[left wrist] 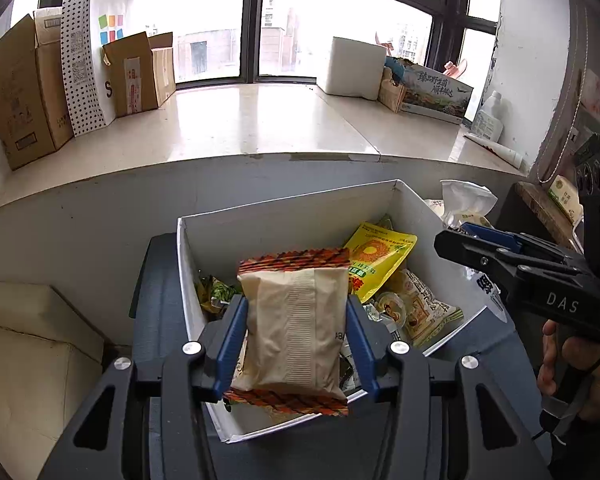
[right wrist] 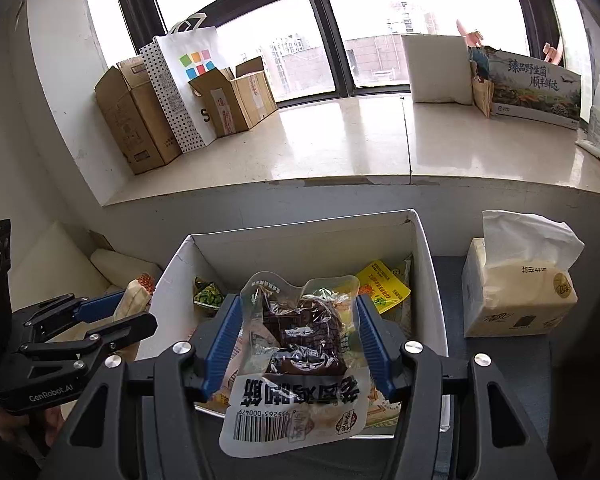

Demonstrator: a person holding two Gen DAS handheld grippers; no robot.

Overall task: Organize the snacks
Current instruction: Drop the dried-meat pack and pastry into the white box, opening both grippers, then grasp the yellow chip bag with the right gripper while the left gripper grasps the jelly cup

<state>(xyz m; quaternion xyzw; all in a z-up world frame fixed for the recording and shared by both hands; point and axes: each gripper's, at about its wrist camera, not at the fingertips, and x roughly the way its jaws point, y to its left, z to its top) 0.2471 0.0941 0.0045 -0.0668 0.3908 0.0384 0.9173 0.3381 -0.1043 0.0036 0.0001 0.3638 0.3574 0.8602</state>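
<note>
Matt paper-look packet (left wrist: 294,320), glossy clear plastic pouch (right wrist: 300,356), smooth white cardboard box (left wrist: 284,220).

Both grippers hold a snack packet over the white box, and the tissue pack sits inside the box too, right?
Not the tissue pack: the right wrist view shows it outside the white box, beside its right wall. The left gripper holds a beige packet, the right gripper a clear packet.

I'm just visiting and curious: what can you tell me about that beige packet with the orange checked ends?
The beige snack packet is a sealed, puffy pillow pouch, paper-like in look, with a ribbed seam down its middle and crimped orange plaid strips at both ends. The left gripper holds it upright, its blue fingers pressing on both sides, above the white box of other snacks.
</note>
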